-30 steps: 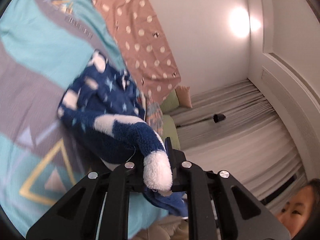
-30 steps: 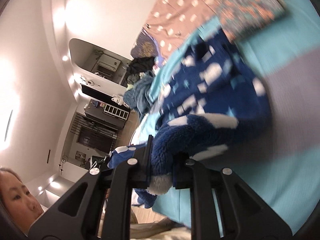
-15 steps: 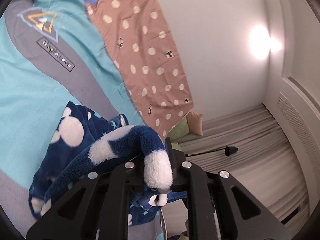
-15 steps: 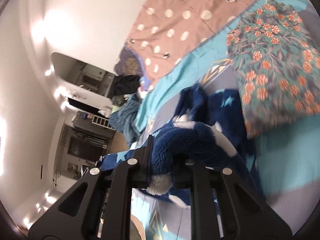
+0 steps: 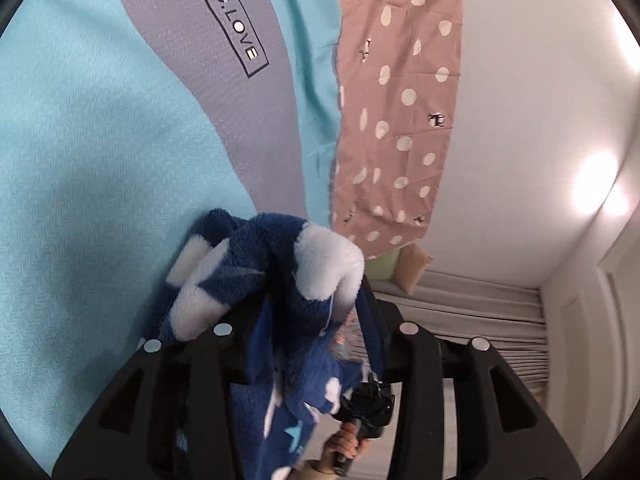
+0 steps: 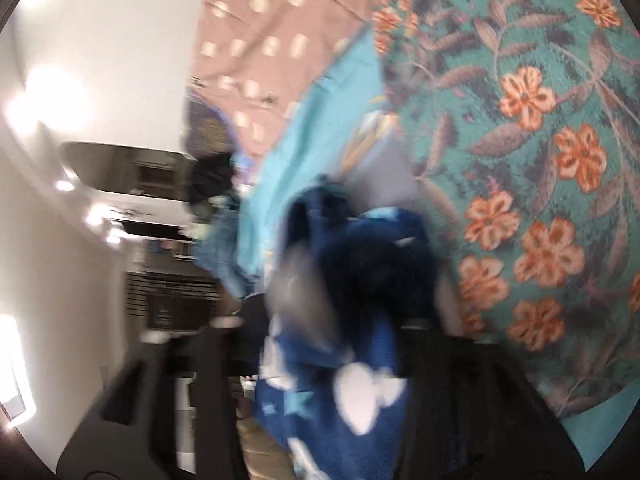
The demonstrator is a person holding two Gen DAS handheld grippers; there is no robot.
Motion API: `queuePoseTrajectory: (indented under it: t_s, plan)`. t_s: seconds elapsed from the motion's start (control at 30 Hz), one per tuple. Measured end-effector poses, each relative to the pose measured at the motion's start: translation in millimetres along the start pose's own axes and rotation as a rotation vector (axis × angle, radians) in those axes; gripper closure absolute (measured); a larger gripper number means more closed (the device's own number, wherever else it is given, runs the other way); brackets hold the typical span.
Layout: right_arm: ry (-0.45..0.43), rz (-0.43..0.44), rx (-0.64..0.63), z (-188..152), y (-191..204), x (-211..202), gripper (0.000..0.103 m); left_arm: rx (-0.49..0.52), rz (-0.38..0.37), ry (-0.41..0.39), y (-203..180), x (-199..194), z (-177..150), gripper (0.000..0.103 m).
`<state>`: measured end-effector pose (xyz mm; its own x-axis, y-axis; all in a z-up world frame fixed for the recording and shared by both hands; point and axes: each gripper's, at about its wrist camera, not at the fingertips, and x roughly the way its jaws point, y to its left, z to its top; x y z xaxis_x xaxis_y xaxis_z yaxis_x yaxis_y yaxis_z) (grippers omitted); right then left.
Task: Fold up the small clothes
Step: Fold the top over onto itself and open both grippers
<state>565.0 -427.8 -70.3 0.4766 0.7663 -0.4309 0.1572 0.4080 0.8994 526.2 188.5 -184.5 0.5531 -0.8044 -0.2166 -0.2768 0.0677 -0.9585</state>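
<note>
Left wrist view: your left claw (image 5: pixel 308 320) has its jaws opening, and the blue fleece garment (image 5: pixel 280 280) with white patches lies bunched between them, draping down over the claw body. No pad is seen pressing on it. Ahead of the claw lies the turquoise and grey bedspread (image 5: pixel 100 140) with printed lettering; ahead and to the right, a brown spotted sheet (image 5: pixel 400 100) runs beside it. Below the fleece, a hand (image 5: pixel 346 446) grips a black handle.

Right wrist view is blurred. Your right claw (image 6: pixel 320 328) is also opening its jaws, with the same garment (image 6: pixel 360 280) heaped between them and spilling toward the camera. Just right of the claw, a teal floral cloth (image 6: pixel 540 160) lies on the bedspread (image 6: pixel 320 128), close against the fleece. Fleece blocks the fingertips in both views.
</note>
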Motion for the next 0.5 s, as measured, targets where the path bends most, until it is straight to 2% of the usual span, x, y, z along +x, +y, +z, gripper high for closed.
queuePoseTrajectory:
  t_s: [0.03,0.13,0.2,0.23,0.3,0.33,0.4,0.43,0.47,0.5]
  plan:
    - [-0.028,0.066,-0.011,-3,5,-10,0.025,0.013,-0.020,-0.001,-6,-6,0,0.054]
    - [-0.116,0.182,-0.107,-15,31,-42,0.021,0.104,-0.056,-0.021,-34,-18,-5,0.048]
    - [-0.149,0.179,-0.201,-26,55,-54,0.020,0.154,-0.102,-0.011,-50,-22,-11,0.045]
    - [-0.149,0.136,-0.297,-39,73,-56,0.020,0.190,-0.125,0.005,-61,-25,-17,0.044]
    - [-0.102,0.001,-0.517,-68,106,-45,0.019,0.237,-0.117,0.018,-71,-28,-29,0.044]
    - [-0.026,-0.110,-0.673,-95,122,-26,0.019,0.276,-0.100,0.032,-77,-30,-39,0.043]
    - [0.119,-0.279,-0.863,-137,134,12,0.019,0.333,-0.057,0.053,-79,-33,-56,0.043]
    - [0.209,-0.404,-0.916,-160,133,44,0.019,0.378,-0.023,0.063,-79,-35,-68,0.042]
    - [0.255,-0.459,-0.895,-164,131,65,0.019,0.407,0.003,0.072,-76,-37,-77,0.042]
    - [0.342,-0.512,-0.831,-168,120,94,0.019,0.434,0.030,0.088,-72,-39,-87,0.042]
